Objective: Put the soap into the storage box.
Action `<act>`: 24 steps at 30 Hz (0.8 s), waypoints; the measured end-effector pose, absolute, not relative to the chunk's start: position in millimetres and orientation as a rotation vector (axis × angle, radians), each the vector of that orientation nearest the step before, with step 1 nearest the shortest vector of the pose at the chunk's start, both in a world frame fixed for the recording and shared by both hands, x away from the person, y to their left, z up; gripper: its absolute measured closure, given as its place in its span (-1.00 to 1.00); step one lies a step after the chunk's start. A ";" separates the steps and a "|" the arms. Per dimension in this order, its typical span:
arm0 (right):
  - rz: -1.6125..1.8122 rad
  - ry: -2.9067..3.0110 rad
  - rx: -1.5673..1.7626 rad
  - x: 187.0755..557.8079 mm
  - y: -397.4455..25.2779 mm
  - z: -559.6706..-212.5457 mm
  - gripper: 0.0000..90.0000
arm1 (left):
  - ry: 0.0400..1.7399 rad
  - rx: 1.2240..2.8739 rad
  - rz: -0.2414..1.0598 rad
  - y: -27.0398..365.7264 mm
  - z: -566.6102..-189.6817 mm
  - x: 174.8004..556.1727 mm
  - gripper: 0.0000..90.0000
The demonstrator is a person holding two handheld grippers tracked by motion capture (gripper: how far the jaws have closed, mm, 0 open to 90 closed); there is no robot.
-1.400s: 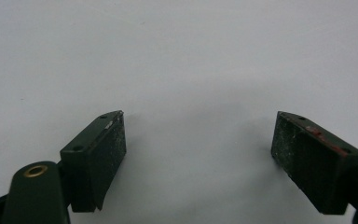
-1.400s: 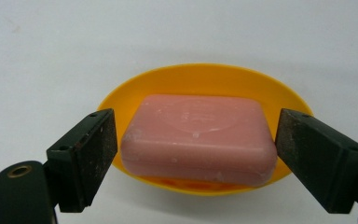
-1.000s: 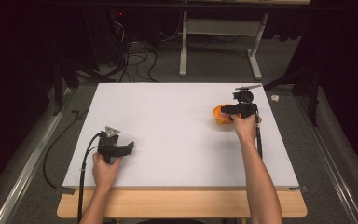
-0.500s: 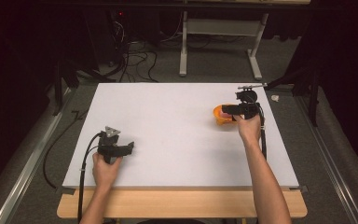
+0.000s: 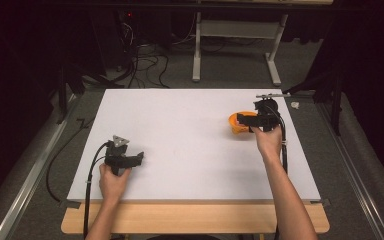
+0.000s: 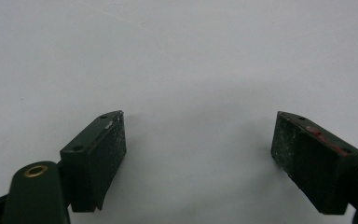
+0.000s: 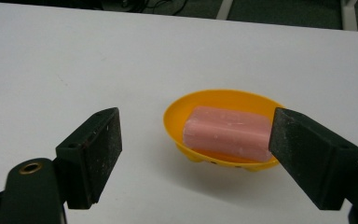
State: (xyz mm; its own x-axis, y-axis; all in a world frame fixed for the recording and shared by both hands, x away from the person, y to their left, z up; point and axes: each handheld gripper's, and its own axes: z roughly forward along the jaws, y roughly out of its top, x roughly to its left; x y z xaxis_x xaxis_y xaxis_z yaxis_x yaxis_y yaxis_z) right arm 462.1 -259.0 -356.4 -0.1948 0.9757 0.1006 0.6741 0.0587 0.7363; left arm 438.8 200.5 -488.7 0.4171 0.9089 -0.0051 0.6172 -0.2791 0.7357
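A yellow-orange soap dish [image 7: 200,105] sits on the white table with a pink bar of soap [image 7: 226,131] lying in it. From above, the dish [image 5: 235,125] is at the table's right side, partly under my right gripper [image 5: 241,120]. That right gripper [image 7: 196,156] is open, its jaws wide apart just in front of the dish and not touching it. My left gripper [image 5: 139,159] rests near the front left of the table. It is open too [image 6: 198,144], with bare table between its jaws.
The white table top [image 5: 180,130] spreads between the two hands. A thin metal rod [image 5: 272,95] lies at the far right edge. Cables [image 5: 145,65] and a desk frame [image 5: 240,45] stand on the floor beyond the table.
My right gripper has shifted slightly right and back from the dish. The left gripper has stayed put.
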 end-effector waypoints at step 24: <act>1.086 1.907 1.541 419.5 -258.8 -344.3 -0.56 | 1.291 2.004 0.562 200.3 -488.8 438.7 -0.60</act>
